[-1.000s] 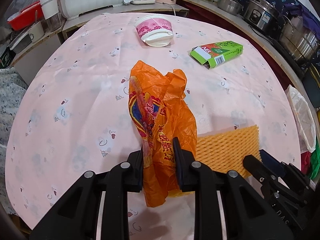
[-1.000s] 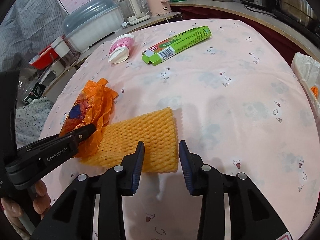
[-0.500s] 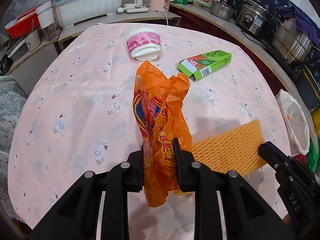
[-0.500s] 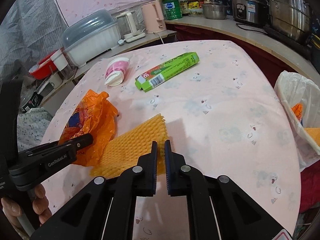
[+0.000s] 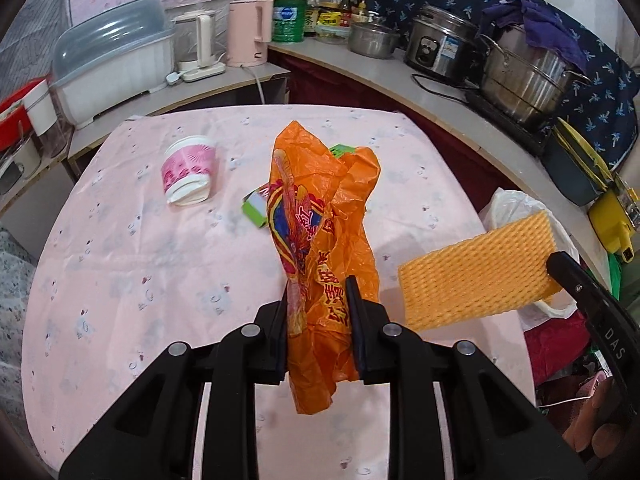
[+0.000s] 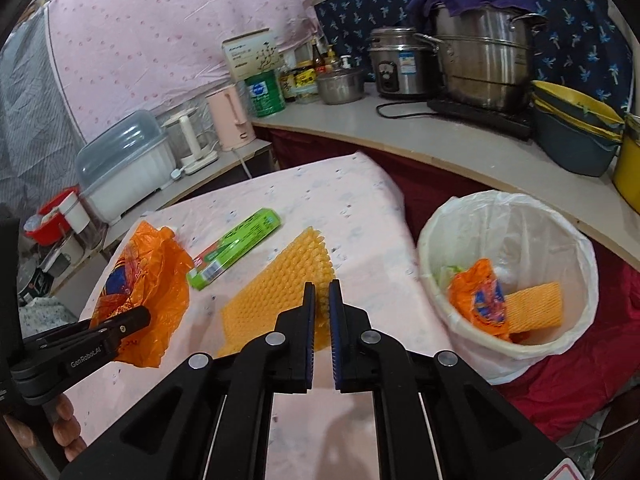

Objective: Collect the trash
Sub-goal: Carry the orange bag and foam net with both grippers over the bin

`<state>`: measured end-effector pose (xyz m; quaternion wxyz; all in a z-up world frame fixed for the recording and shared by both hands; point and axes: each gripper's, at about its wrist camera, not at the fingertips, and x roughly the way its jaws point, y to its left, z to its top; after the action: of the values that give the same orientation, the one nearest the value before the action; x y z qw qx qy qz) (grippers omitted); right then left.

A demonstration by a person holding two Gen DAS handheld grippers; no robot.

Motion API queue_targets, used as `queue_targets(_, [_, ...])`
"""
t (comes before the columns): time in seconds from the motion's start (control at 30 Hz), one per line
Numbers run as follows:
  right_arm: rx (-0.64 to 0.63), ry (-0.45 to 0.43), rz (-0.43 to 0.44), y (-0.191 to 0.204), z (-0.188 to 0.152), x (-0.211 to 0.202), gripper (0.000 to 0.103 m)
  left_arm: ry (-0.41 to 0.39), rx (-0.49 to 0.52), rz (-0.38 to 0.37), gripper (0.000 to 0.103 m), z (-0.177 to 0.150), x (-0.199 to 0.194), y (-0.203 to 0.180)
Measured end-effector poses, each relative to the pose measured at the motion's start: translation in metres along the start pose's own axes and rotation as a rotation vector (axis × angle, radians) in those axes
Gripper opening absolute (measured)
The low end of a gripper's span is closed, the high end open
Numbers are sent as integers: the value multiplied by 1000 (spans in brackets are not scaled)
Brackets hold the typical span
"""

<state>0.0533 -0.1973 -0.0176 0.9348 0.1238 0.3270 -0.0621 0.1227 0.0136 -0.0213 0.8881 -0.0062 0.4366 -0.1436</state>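
We see the left gripper [image 5: 318, 300] with its jaws clamped on an orange plastic bag [image 5: 324, 240], which stands up between them and hangs crumpled below, lifted off the pink-clothed worktop [image 5: 120, 248]. The right gripper [image 6: 322, 300] has its jaws pinched nearly together on one edge of a yellow foam net sleeve [image 6: 276, 292]; in the left wrist view the sleeve [image 5: 476, 276] is held in the air past the right edge of the worktop, near a white-lined trash bin [image 6: 516, 240]. The bin stands just beside the worktop's right edge, its mouth open upward; inside it lie another orange bag [image 6: 476, 296] and another foam sleeve [image 6: 536, 304], and the liner's rim is folded over the outside. On the worktop, beyond the held bag, a green carton [image 6: 232, 252] lies flat and a pink paper cup [image 5: 188, 176] lies on its side to the left, the two well apart. The near and left parts of the cloth carry nothing we can see. A curved counter [image 6: 400, 136] with a steel pot [image 6: 484, 56], a rice cooker [image 6: 394, 64] and a pink kettle [image 6: 230, 120] runs behind the worktop's far edge and the bin.
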Motion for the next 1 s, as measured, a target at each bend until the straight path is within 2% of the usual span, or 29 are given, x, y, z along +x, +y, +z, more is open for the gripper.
queue_targets(0.3, [111,-116,-140,-81,28,-35,7,-10,138,-120,23,27,7,-97])
queue_targets(0.63, [222,-188,-268,-160,39,-61,7,15,297,-231,23,35,24,-197])
queue_targets(0.87, [278,-198,-327,-202,36,-69,7,72,357,-315,23,34,45,-243])
queue_targets(1.0, [298,-194,-348,-216,33,-69,7,108,376,-328,24,33,64,-262])
